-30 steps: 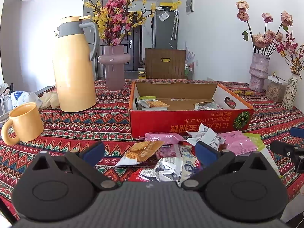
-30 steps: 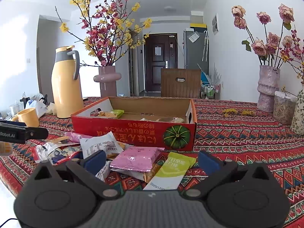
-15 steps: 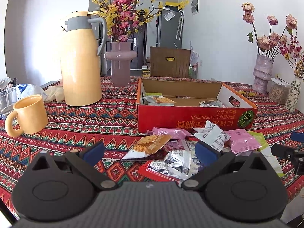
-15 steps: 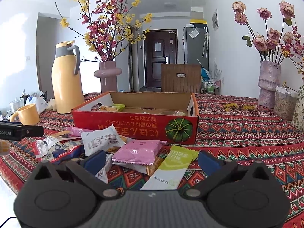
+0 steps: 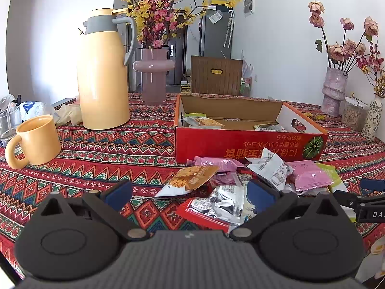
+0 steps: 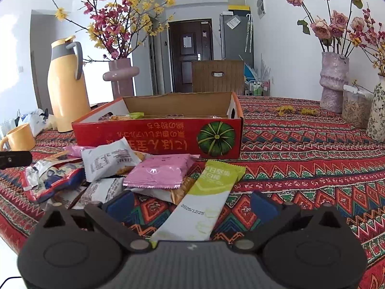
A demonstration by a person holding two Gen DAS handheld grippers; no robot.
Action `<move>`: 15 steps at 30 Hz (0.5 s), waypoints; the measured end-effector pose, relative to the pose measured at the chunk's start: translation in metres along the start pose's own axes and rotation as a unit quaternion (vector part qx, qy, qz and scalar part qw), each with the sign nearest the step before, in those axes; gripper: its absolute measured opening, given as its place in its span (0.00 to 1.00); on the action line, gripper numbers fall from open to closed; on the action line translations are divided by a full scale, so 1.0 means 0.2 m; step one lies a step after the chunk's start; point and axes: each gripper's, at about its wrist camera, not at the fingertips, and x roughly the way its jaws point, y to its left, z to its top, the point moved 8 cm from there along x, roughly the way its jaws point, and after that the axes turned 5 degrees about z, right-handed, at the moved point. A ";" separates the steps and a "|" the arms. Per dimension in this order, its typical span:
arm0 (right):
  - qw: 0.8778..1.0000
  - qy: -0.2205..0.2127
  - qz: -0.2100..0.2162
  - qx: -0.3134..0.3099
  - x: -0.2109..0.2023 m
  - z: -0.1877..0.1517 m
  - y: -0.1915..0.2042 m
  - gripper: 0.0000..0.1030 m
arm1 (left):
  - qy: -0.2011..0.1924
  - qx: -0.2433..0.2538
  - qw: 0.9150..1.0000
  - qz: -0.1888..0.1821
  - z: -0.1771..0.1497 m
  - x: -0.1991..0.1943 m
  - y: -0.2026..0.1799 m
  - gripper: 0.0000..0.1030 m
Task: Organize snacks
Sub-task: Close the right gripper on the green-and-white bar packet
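Several snack packets [image 5: 203,122] inside the red cardboard box [image 5: 250,144], both grippers, left [image 5: 190,193] and right [image 6: 191,204], spread wide, empty.

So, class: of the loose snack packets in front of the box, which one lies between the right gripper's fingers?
The long green-and-white stick packet, printed 2025/12/25. It reaches back between the open right gripper; the pink packet and the others lie farther left.

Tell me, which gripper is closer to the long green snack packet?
Right. The right gripper is open with the green packet lying between its fingers. The left gripper is off to the packet's left, over the silver-and-red packet.
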 end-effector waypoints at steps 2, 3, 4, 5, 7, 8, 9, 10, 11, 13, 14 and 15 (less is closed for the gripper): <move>1.000 0.009 0.001 0.001 0.04 -0.01 0.00 0.97 | 0.002 0.000 1.000 0.000 0.00 0.01 0.00 1.00; 1.000 0.016 0.000 0.001 0.06 -0.02 0.00 0.94 | 0.003 0.001 1.000 0.000 0.00 0.01 0.00 1.00; 1.000 0.023 -0.004 0.001 0.08 -0.03 0.00 0.92 | 0.003 0.001 1.000 0.000 -0.01 0.01 -0.01 1.00; 1.000 0.028 -0.008 0.000 0.10 -0.04 0.00 0.92 | 0.004 0.001 1.000 0.000 -0.01 0.01 -0.01 1.00; 0.999 0.035 -0.014 0.000 0.12 -0.05 -0.01 0.91 | 0.004 0.001 1.000 0.001 -0.01 0.01 0.00 1.00; 0.999 0.036 -0.017 -0.001 0.12 -0.06 -0.02 0.91 | 0.004 0.000 1.000 0.001 -0.01 0.01 0.00 1.00; 0.999 0.038 -0.022 -0.002 0.12 -0.06 -0.03 0.91 | 0.005 -0.002 1.000 0.001 -0.01 0.01 0.00 1.00; 0.999 0.039 -0.027 -0.002 0.12 -0.07 -0.04 0.91 | 0.005 -0.004 1.000 0.001 -0.01 0.01 0.01 1.00; 0.999 0.041 -0.031 0.000 0.12 -0.07 -0.06 0.90 | 0.005 -0.004 1.000 0.001 -0.01 0.01 0.01 1.00; 0.998 0.044 -0.037 0.003 0.13 -0.08 -0.08 0.89 | 0.006 -0.006 1.000 0.000 -0.02 0.01 0.01 1.00; 0.998 0.044 -0.043 0.002 0.13 -0.09 -0.10 0.89 | 0.006 -0.006 1.000 0.000 -0.02 0.01 0.01 1.00; 0.998 0.042 -0.049 0.002 0.13 -0.09 -0.11 0.90 | 0.007 -0.007 1.000 0.000 -0.02 0.02 0.02 1.00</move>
